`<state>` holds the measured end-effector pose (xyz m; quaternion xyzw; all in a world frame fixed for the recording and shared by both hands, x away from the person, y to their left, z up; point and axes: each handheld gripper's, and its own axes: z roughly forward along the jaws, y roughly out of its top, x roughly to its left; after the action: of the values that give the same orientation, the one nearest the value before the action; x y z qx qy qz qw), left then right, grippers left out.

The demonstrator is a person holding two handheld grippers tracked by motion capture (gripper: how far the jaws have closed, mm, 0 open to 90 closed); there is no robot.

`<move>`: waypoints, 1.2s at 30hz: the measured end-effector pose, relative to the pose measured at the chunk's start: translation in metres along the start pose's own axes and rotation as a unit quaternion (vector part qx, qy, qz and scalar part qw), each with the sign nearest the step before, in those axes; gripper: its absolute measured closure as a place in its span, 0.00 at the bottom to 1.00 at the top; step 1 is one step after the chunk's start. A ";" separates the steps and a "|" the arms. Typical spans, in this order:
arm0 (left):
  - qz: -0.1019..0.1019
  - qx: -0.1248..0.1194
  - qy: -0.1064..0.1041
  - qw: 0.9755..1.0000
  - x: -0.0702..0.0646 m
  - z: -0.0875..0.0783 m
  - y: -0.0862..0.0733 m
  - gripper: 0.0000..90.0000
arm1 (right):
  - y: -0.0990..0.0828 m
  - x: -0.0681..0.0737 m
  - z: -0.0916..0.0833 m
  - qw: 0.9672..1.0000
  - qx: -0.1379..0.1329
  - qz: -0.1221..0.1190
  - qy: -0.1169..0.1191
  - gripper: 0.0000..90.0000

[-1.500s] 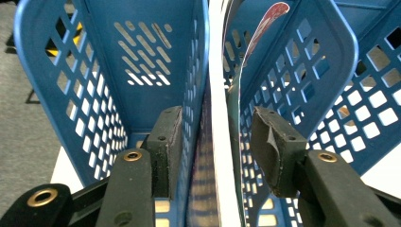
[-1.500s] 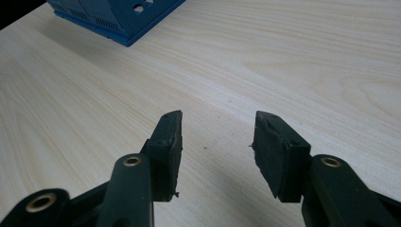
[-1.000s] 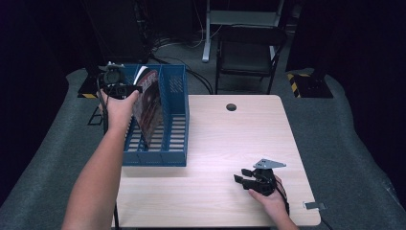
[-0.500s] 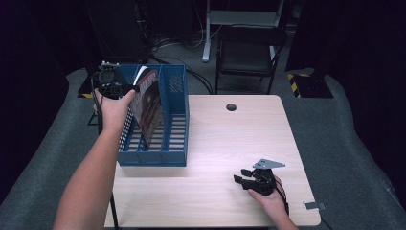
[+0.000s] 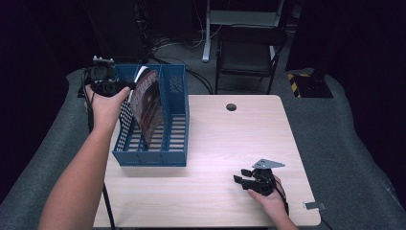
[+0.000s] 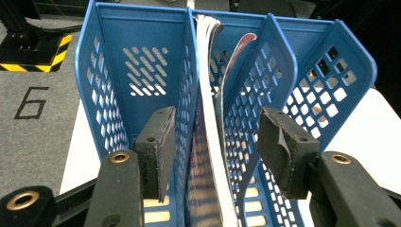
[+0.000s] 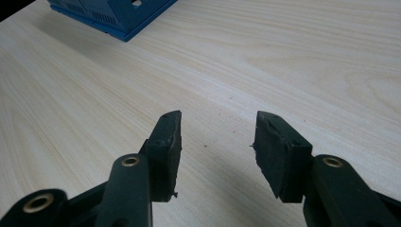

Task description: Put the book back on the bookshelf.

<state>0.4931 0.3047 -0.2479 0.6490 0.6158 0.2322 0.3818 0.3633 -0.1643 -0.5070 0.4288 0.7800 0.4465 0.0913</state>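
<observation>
A blue slotted file rack (image 5: 173,122) stands on the left part of the wooden table (image 5: 230,143). A magazine (image 5: 147,103) with a dark red cover leans upright in its middle slot. My left gripper (image 5: 117,87) hovers over the rack's far left corner, held in a hand. In the left gripper view its jaws stand open (image 6: 220,146), one on each side of the magazine's white page edge (image 6: 208,142) and a blue divider (image 6: 246,118), and the pads are clear of both. My right gripper (image 5: 244,178) rests low at the front right, open (image 7: 215,137) over bare wood.
A black chair (image 5: 249,52) and desk legs stand behind the table. There is a dark cable hole (image 5: 231,107) near the table's far edge. A small tag (image 5: 313,206) lies at the front right corner. The rack's corner (image 7: 118,14) lies far ahead of the right jaws.
My left hand has drifted up and to the left, away from the magazine, which stays leaning in its slot. The right gripper has not moved.
</observation>
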 end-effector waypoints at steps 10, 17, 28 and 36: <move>0.016 0.015 -0.019 1.000 -0.004 -0.010 0.005 0.53 | 0.000 -0.003 0.003 1.000 0.001 -0.001 0.002 0.57; 0.025 0.016 -0.023 0.999 -0.007 -0.016 0.007 0.53 | 0.001 -0.004 0.004 1.000 0.000 0.001 0.002 0.57; 0.052 0.027 -0.053 0.997 -0.024 -0.025 0.002 0.53 | 0.001 -0.003 0.002 1.000 0.000 0.003 -0.003 0.57; 0.082 0.034 -0.081 0.993 -0.044 -0.035 -0.003 0.52 | 0.002 -0.002 0.001 1.000 -0.004 -0.001 -0.002 0.56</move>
<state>0.4582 0.2691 -0.2222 0.7263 0.5353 0.1884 0.3878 0.3660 -0.1644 -0.5069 0.4288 0.7785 0.4483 0.0950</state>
